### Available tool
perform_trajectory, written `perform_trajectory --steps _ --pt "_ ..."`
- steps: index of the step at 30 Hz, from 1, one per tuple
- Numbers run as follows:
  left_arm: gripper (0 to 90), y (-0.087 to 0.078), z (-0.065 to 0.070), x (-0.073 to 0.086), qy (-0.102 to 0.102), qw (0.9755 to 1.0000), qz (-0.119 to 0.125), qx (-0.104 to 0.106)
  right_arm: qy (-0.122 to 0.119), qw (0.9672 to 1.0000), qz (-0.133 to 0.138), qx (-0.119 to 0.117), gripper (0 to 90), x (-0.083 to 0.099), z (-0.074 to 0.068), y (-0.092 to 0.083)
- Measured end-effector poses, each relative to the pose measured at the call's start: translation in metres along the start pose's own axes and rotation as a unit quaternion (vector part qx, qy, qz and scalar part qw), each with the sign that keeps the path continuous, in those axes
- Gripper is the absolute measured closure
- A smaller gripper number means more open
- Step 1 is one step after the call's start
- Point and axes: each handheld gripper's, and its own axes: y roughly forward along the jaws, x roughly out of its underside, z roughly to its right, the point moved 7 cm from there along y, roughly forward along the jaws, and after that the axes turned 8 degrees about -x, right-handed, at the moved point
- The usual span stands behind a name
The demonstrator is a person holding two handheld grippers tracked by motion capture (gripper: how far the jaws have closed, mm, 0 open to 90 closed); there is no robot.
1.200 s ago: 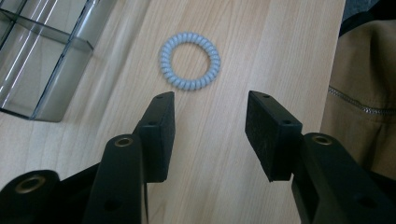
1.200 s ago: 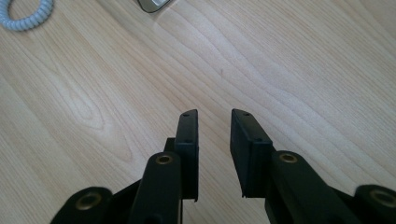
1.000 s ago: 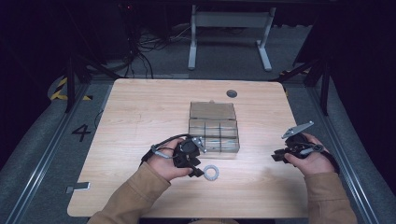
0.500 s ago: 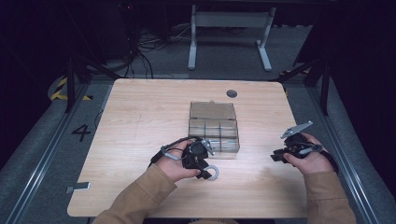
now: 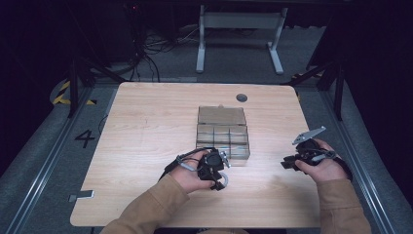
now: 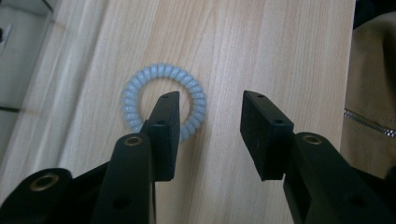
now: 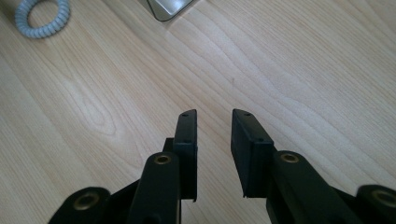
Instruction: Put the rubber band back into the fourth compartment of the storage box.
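1. My left gripper (image 6: 210,121): jaws apart and just been closing, one jaw tip inside the pale blue coil hair tie (image 6: 163,100), the other outside its ring.
2. Hair tie: flat on the wooden table (image 5: 146,122), near the clear compartment box (image 5: 222,134).
3. My right gripper (image 7: 212,135): jaws parted over bare wood, holding nothing, lately widening.
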Motion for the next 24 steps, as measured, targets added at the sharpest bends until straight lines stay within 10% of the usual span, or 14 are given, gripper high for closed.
perform_trajectory --steps 24 --pt "76.1 0.021 0.004 -0.001 0.037 0.9969 -0.053 -0.045 0.003 0.9999 0.012 -0.009 71.8 -0.001 -0.001 -0.002"
